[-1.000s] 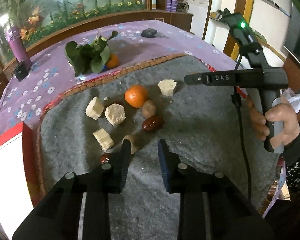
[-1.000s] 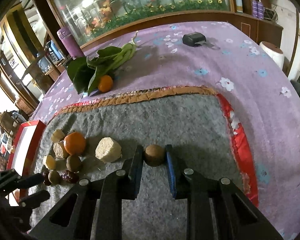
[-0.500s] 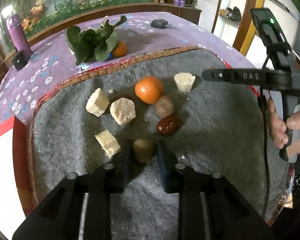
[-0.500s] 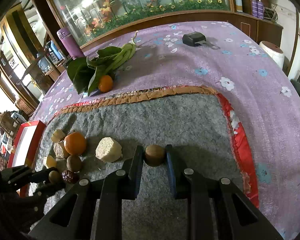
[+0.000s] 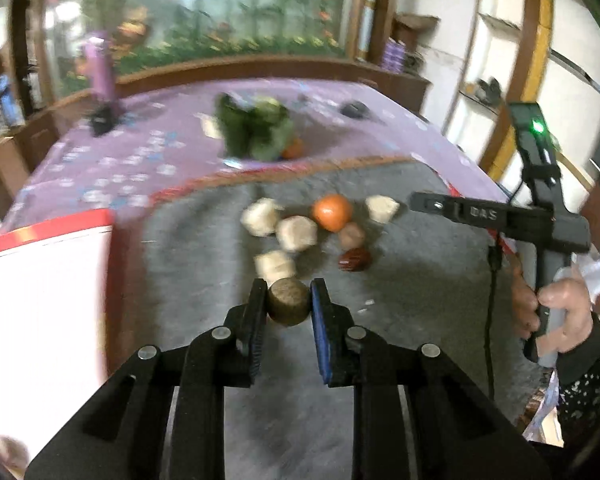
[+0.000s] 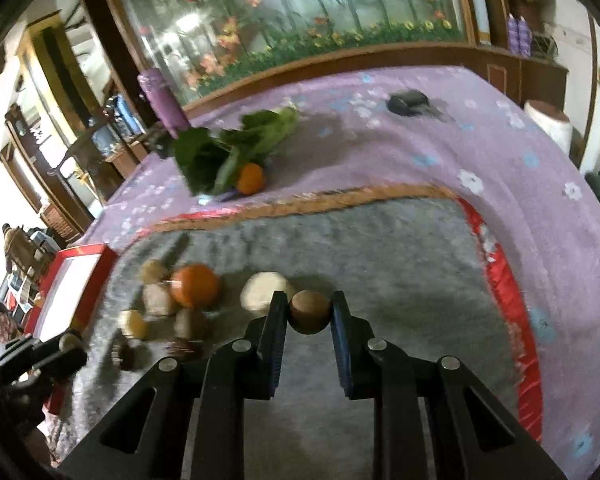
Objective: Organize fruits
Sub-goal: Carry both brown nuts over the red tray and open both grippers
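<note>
My left gripper (image 5: 288, 300) is shut on a small round brown fruit (image 5: 288, 307), held just above the grey mat (image 5: 400, 320). My right gripper (image 6: 310, 306) is shut on a similar brown fruit (image 6: 310, 314) over the same mat. Beyond the left fingertips lie an orange (image 5: 332, 212), a dark red date (image 5: 354, 260), a brown fruit (image 5: 352, 235) and several pale chunks (image 5: 296, 234). The right gripper's fingers (image 5: 476, 214) reach in from the right, held by a hand (image 5: 560, 304). The left gripper (image 6: 60, 350) shows at the lower left in the right wrist view.
A red-rimmed white box (image 5: 44, 280) lies left of the mat. On the purple flowered cloth (image 6: 440, 148) sit leafy greens (image 6: 228, 152) with a small orange (image 6: 250, 178), a purple bottle (image 6: 160, 96) and a black item (image 6: 408, 102). A shelf stands at the right.
The left gripper closed on the small brown fruit and lifted it off the mat, swinging left toward the red-rimmed box. The right gripper kept its fruit and shifted slightly.
</note>
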The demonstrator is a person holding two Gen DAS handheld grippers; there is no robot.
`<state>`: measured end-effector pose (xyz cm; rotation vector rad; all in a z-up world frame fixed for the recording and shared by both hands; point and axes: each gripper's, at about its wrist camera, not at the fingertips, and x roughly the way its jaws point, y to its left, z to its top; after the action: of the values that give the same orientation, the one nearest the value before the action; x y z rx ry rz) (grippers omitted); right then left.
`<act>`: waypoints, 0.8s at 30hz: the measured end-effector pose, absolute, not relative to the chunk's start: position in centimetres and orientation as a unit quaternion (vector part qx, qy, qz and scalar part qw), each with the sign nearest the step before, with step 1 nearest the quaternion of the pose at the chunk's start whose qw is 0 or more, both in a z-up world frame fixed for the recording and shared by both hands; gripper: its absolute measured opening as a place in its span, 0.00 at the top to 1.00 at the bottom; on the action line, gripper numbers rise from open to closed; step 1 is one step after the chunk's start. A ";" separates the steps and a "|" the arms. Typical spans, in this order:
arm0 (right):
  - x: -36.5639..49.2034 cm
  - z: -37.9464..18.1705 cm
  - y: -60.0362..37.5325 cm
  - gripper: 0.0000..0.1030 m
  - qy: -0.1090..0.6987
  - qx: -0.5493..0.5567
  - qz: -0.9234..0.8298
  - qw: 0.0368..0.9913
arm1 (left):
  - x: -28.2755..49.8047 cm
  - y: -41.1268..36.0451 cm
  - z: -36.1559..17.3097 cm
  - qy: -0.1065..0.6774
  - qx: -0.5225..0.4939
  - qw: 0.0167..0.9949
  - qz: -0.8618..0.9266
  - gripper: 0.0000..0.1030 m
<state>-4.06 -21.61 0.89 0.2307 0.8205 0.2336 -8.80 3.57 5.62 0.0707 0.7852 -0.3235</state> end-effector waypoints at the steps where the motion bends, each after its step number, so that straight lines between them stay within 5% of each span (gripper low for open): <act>1: -4.3 1.3 -21.1 0.78 0.392 0.116 0.121 0.905 | -9.3 4.2 5.9 0.376 0.031 0.914 -0.149 0.82; 24: -9.1 3.2 5.8 0.79 0.395 0.035 0.371 0.840 | -14.2 19.8 5.3 0.351 -0.005 0.931 0.101 0.81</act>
<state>-9.10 5.79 3.21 0.0743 0.8341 0.7836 -14.19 19.79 5.33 -0.0094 0.7192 0.2070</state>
